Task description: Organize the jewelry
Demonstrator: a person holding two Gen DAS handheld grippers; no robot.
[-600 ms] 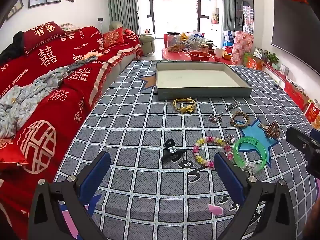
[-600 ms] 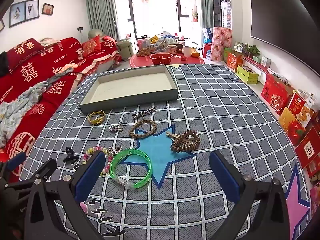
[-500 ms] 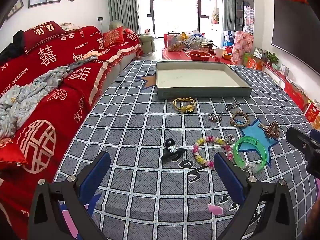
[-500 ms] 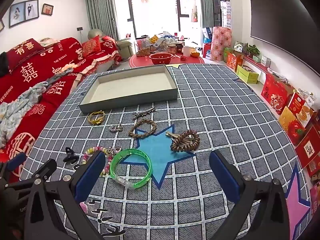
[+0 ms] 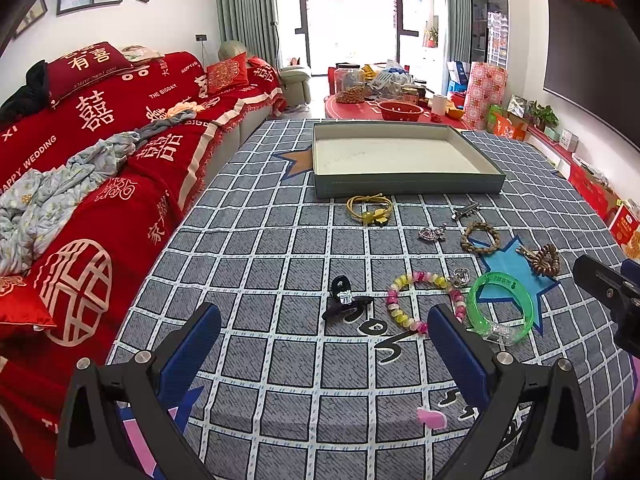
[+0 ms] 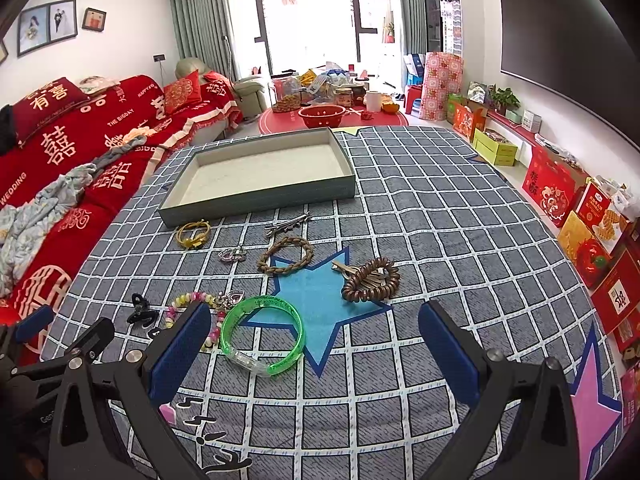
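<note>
A grey-green tray [image 5: 404,188] [image 6: 260,200] with a pale empty floor sits at the far side of the checked cloth. In front of it lie a yellow hair tie [image 5: 370,209], a silver clip [image 6: 287,224], a braided brown bracelet [image 6: 285,254], a brown coiled bracelet [image 6: 371,280], a green bangle [image 6: 262,330], a pastel bead bracelet [image 5: 424,301] and a black claw clip [image 5: 344,302]. My left gripper [image 5: 324,330] is open and empty, near the claw clip. My right gripper [image 6: 314,330] is open and empty, near the green bangle.
A red-covered sofa [image 5: 100,168] runs along the left of the table. A low red table [image 6: 332,116] with jars and a bowl stands beyond the tray. Red gift boxes [image 6: 592,232] line the right wall under a dark screen.
</note>
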